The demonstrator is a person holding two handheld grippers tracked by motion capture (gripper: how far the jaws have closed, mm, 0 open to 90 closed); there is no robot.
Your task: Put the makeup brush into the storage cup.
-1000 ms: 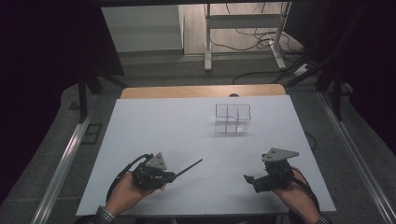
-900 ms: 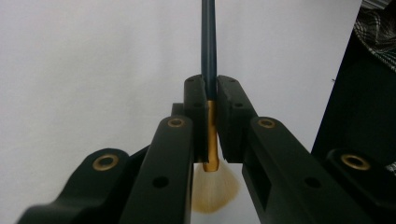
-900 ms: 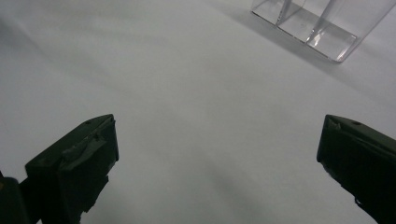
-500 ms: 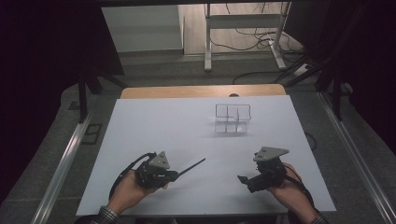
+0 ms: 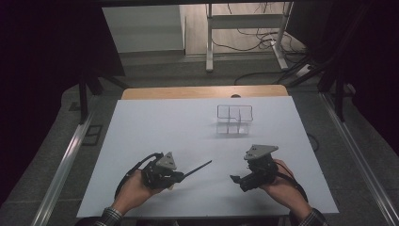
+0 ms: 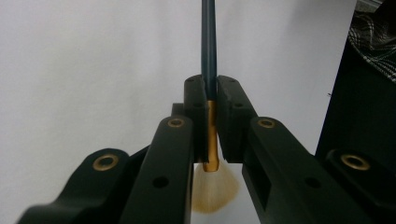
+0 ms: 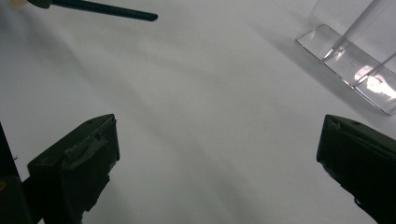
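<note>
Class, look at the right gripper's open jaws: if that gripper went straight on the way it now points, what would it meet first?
Probably bare white table: the right gripper points down at it. The brush handle lies off to one side and the clear compartment box to the other, both seemingly outside its line.

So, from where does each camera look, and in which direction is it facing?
High view: above the person's side, facing forward and down on the white table; both hands, left gripper, right gripper.
Left gripper view: on the left gripper, along jaws clamping a brush.
Right gripper view: on the right gripper, jaws wide apart, facing the table and clear organizer.
Shared: all three views show the brush.
</note>
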